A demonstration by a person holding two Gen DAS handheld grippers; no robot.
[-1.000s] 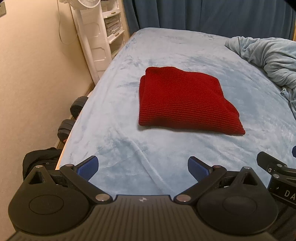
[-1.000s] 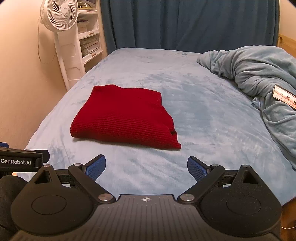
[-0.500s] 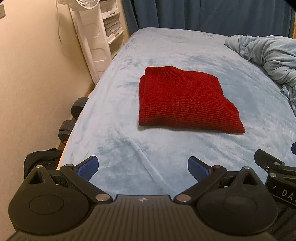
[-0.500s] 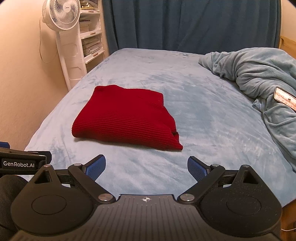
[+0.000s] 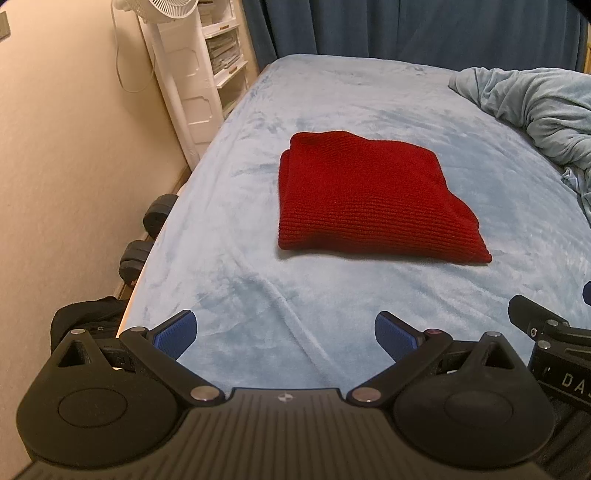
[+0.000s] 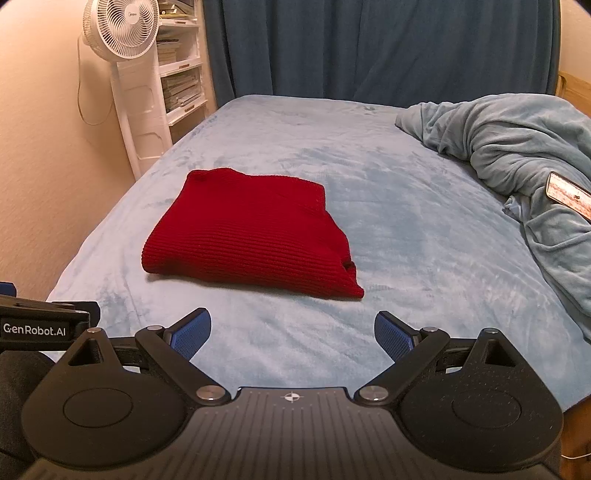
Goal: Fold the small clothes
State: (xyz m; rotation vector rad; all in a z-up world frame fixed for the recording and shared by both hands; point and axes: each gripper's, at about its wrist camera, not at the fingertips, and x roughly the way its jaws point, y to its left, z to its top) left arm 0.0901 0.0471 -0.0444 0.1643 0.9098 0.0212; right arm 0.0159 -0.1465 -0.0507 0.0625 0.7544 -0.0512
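Note:
A red knitted garment point(image 5: 373, 199) lies folded into a thick rectangle on the light blue bed point(image 5: 332, 96). It also shows in the right wrist view point(image 6: 251, 232). My left gripper point(image 5: 284, 336) is open and empty, held back from the garment over the near part of the bed. My right gripper point(image 6: 291, 334) is open and empty, also well short of the garment. Part of the right gripper point(image 5: 546, 332) shows at the right edge of the left wrist view.
A crumpled light blue blanket point(image 6: 517, 147) lies on the bed's right side with a phone point(image 6: 569, 195) on it. A white fan point(image 6: 122, 29) and shelves point(image 6: 184, 85) stand by the left wall. Dumbbells point(image 5: 147, 229) lie on the floor beside the bed.
Both grippers have drawn slightly back and tilted up, still open. The red garment has not moved.

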